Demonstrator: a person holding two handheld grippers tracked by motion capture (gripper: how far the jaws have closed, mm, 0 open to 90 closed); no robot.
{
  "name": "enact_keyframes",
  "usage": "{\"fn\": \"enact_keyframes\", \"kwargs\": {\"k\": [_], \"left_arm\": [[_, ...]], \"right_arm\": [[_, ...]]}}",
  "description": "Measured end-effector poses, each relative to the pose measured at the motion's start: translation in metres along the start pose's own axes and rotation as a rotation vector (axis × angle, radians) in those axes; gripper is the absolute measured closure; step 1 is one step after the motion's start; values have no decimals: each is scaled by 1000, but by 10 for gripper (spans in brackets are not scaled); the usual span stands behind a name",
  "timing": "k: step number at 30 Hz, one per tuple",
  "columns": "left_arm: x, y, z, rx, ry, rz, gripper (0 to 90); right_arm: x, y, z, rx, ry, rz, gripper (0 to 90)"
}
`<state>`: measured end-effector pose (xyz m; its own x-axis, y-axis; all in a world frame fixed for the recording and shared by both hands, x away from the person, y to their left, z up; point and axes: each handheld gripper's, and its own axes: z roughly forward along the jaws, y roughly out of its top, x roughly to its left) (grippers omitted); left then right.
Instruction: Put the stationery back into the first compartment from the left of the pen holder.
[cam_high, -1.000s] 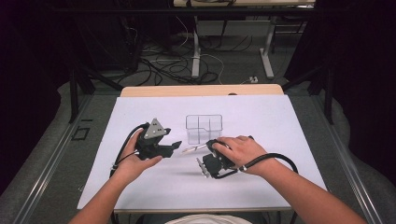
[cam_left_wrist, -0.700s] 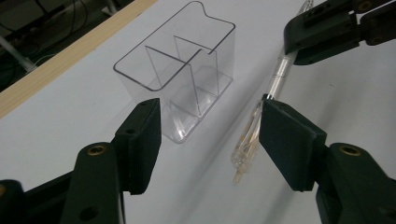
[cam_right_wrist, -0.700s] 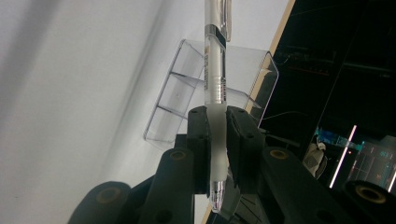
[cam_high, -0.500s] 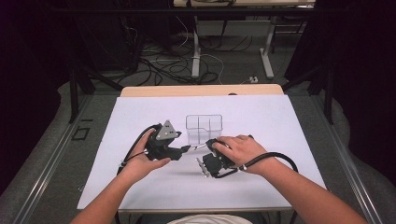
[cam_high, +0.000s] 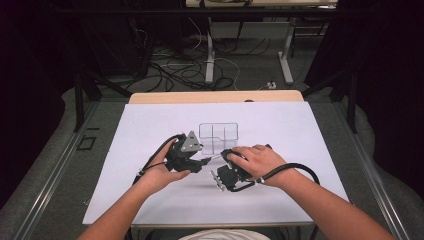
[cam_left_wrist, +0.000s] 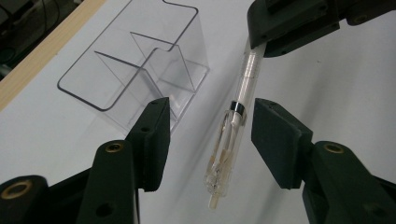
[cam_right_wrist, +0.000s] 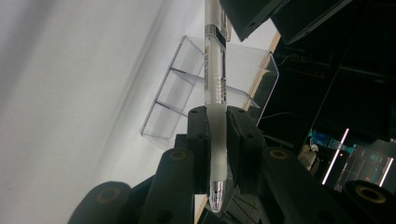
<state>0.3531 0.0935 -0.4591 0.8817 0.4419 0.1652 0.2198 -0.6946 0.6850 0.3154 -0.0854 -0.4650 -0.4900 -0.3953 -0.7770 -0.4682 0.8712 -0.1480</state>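
Two tools now meet at the clear pen (cam_left_wrist: 232, 125): the left tool (cam_left_wrist: 210, 135) has slid in from the left, its spread jaws just closing around the pen's cap end without touching. The right tool (cam_right_wrist: 218, 135) pinches the grip end above the tabletop (cam_high: 300, 130), beside the clear organizer (cam_high: 218, 136), so a handover or pull looks near.

We see the white table (cam_high: 300, 150) brightly and evenly lit from above, while the room around it falls into near black. Soft, faint shadows lie under the hands. In the left gripper view the clear organizer (cam_left_wrist: 140, 70) and the pen (cam_left_wrist: 233, 135) are sharp enough, with the near jaws slightly soft. In the right gripper view the table washes out to a pale glare, the background stays dark, and small bright lights glow at the lower right.
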Motion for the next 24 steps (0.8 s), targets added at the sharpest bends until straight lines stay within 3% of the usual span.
{"fn": "enact_keyframes", "kwargs": {"k": [10,16,17,24], "left_arm": [[-4,-2,10,51,-24,61,550],[-5,-2,13,90,-57,68,629],[-5,-1,13,97,-61,69,641],[-8,-1,18,138,-81,82,713]], "right_arm": [[3,5,2,-3,1,-34,806],[6,9,2,-9,-34,-70,806],[6,9,1,-5,-20,-68,806],[6,11,0,-14,-34,-104,806]]}}
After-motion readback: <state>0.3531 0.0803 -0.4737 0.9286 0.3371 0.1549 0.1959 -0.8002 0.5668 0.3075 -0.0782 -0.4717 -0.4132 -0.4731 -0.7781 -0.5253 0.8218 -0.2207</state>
